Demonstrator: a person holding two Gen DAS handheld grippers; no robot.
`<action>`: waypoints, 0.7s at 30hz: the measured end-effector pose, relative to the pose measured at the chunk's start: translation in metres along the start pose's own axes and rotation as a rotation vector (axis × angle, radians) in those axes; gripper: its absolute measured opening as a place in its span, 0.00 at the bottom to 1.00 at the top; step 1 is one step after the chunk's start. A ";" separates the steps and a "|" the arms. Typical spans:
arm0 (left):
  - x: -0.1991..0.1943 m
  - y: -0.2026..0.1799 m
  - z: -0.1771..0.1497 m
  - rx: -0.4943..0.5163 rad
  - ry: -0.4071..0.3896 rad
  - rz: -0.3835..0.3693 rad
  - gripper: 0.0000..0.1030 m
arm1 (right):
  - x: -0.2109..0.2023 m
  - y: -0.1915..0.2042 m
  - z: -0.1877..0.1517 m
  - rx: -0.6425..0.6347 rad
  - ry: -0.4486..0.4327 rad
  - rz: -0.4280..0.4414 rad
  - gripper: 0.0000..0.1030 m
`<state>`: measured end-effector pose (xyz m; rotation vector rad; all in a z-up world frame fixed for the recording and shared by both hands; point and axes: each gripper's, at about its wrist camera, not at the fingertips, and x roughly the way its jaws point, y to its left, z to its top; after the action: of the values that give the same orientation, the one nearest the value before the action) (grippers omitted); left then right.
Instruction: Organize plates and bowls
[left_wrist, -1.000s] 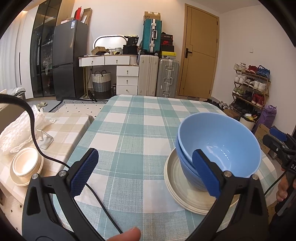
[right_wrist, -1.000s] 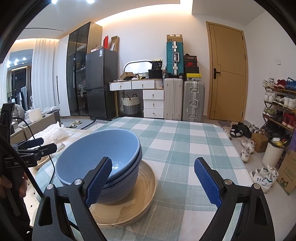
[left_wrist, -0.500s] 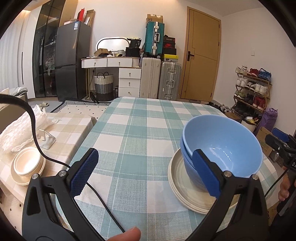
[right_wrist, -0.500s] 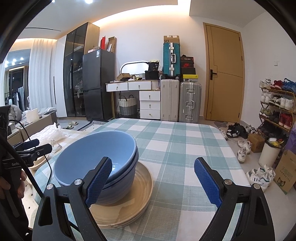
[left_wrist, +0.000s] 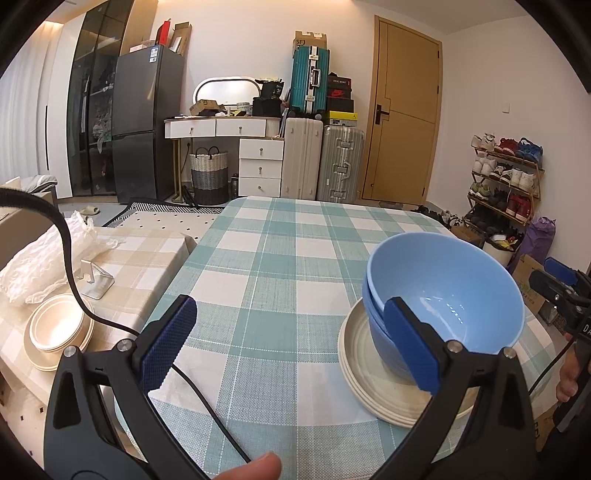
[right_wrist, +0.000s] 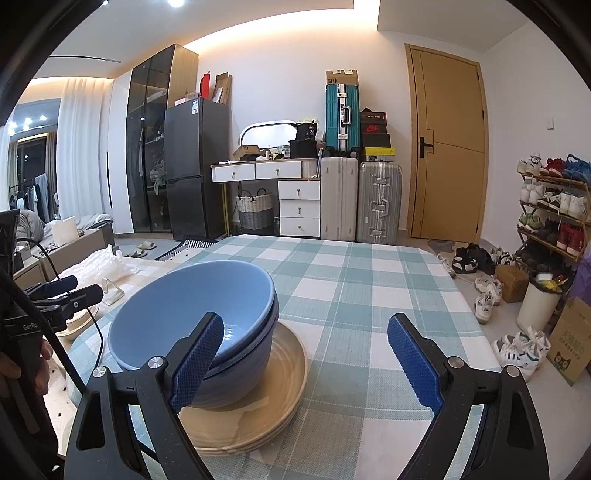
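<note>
Nested blue bowls (left_wrist: 447, 291) sit tilted on a stack of cream plates (left_wrist: 360, 363) near the front edge of the checked table (left_wrist: 280, 258). They also show in the right wrist view: bowls (right_wrist: 192, 314), plates (right_wrist: 284, 384). My left gripper (left_wrist: 290, 347) is open and empty, held left of the stack; its right finger overlaps the bowls in view. My right gripper (right_wrist: 306, 365) is open and empty, held right of the stack; its left finger overlaps the bowls in view.
A lower side table with beige checked cloth (left_wrist: 147, 251) stands at the left, carrying cream bowls on a plate (left_wrist: 55, 328), a metal stand (left_wrist: 94, 278) and white plastic wrap (left_wrist: 40, 254). A black cable (left_wrist: 207, 406) crosses the table front. Shoe rack (right_wrist: 554, 218) at right.
Both grippers have pulled back and risen slightly; the bowls and plates look a little farther off. The stack has not moved. Both grippers stay open.
</note>
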<state>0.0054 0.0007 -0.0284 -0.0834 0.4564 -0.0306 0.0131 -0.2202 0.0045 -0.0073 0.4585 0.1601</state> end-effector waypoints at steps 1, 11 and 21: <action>0.001 0.000 0.000 0.002 0.000 0.000 0.98 | 0.000 0.000 0.000 0.000 0.001 0.000 0.89; -0.004 -0.001 0.000 0.003 -0.009 0.005 0.98 | 0.000 0.000 0.000 -0.001 0.000 0.000 0.89; -0.004 -0.002 0.000 0.005 -0.010 0.004 0.98 | 0.000 0.001 -0.001 0.003 0.002 0.002 0.90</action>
<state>0.0019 -0.0007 -0.0265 -0.0780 0.4468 -0.0278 0.0122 -0.2196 0.0040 -0.0045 0.4612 0.1613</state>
